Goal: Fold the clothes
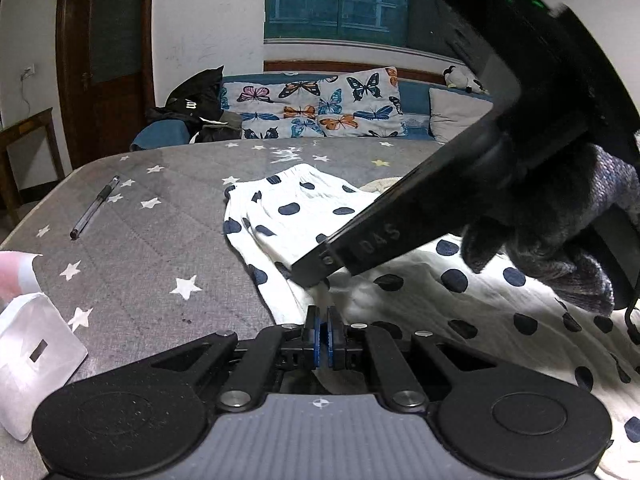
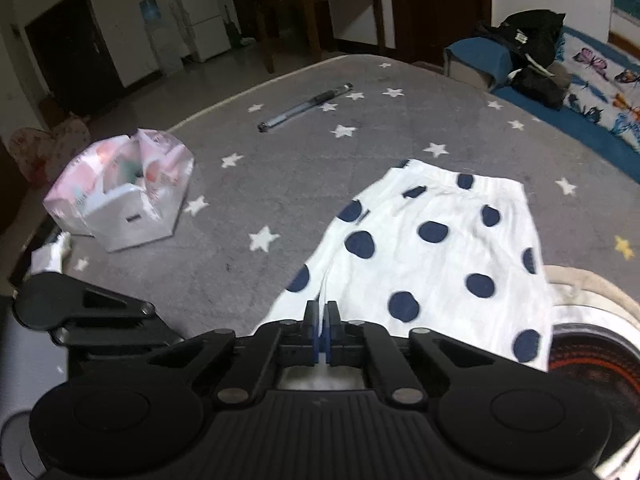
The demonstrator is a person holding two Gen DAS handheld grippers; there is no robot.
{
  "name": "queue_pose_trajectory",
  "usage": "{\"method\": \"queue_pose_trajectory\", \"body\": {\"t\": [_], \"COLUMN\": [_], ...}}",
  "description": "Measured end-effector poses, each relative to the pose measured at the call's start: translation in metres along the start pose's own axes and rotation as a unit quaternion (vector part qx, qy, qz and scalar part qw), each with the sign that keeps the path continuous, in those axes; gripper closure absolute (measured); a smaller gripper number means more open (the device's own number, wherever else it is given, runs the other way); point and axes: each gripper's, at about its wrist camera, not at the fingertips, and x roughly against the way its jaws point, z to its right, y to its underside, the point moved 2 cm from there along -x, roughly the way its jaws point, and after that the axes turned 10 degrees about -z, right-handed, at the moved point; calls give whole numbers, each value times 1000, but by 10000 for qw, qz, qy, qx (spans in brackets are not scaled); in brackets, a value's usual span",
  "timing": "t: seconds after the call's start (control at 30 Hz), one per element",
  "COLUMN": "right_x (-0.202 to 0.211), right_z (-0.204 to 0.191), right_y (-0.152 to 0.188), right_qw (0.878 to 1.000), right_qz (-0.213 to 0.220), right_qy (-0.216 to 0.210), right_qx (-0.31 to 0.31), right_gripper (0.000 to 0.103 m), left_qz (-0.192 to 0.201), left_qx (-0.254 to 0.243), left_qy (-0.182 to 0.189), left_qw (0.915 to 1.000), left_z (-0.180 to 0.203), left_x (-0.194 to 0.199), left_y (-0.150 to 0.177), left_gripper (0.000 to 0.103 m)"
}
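The left gripper (image 1: 323, 316) is sitting with its jaws drawn nearly together, the blue pads pinching a thin fold of the white polka-dot garment (image 1: 400, 280) at the cloth's near edge. The right gripper (image 2: 321, 312) is likewise closed tight, its pads clamping a ridge of the same fabric (image 2: 432, 248) that is rising between them. In the left wrist view, the right gripper's long black finger (image 1: 360, 244) is reaching in from two o'clock, its tip pressing into the cloth just beyond the left gripper, and a gloved hand (image 1: 552, 240) is gripping that tool at three o'clock.

The star-print grey bedspread (image 2: 280, 184) is filling most of both views. The garment is lying on it, white with navy dots, wrinkled, one narrower end spreading flat toward twelve o'clock and the wider part bunching toward the grippers; in the right wrist view it is occupying the centre and the four o'clock side.

A butterfly-print pillow (image 1: 316, 104) is leaning on the blue sofa at twelve o'clock. An open pink-and-white tissue pack (image 2: 120, 200) is sitting at nine o'clock, well apart from the garment. A pen (image 2: 306, 107) is lying at eleven o'clock.
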Motion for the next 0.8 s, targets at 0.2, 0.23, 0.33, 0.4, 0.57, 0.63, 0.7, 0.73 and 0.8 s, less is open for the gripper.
{"method": "queue_pose_trajectory", "body": {"t": [0.2, 0.23, 0.33, 0.4, 0.57, 0.63, 0.7, 0.73, 0.8], "right_x": [2, 2, 2, 2, 1, 2, 2, 2, 2], "right_z": [10, 12, 17, 20, 27, 29, 30, 31, 32], "right_y": [7, 8, 9, 10, 12, 13, 13, 14, 15], "right_qw": [9996, 9994, 9984, 9975, 9953, 9943, 9936, 9934, 9931], "right_qz": [91, 104, 147, 168, 223, 242, 248, 252, 263], "right_qy": [-136, -179, -325, -427, -601, -669, -716, -733, -762], "right_qx": [-228, -280, -435, -541, -722, -792, -836, -844, -857], "right_gripper": [103, 103, 103, 103, 103, 103, 103, 103, 103], "left_qz": [-39, -50, -94, -115, -142, -182, -221, -238, -263], "left_qx": [138, 175, 338, 388, 341, 349, 357, 356, 332], "left_qy": [17, 10, 20, 28, -23, -28, -33, -43, -91], "left_qw": [9999, 9998, 9994, 9992, 9993, 9992, 9991, 9991, 9991], "left_z": [-5, -6, -11, -15, -13, -13, -13, -12, -11], "left_x": [0, 0, -2, -4, -9, -12, -14, -15, -16], "left_y": [-2, -2, -6, -8, -17, -19, -21, -22, -23], "left_gripper": [98, 98, 98, 98, 97, 92, 87, 84, 84]}}
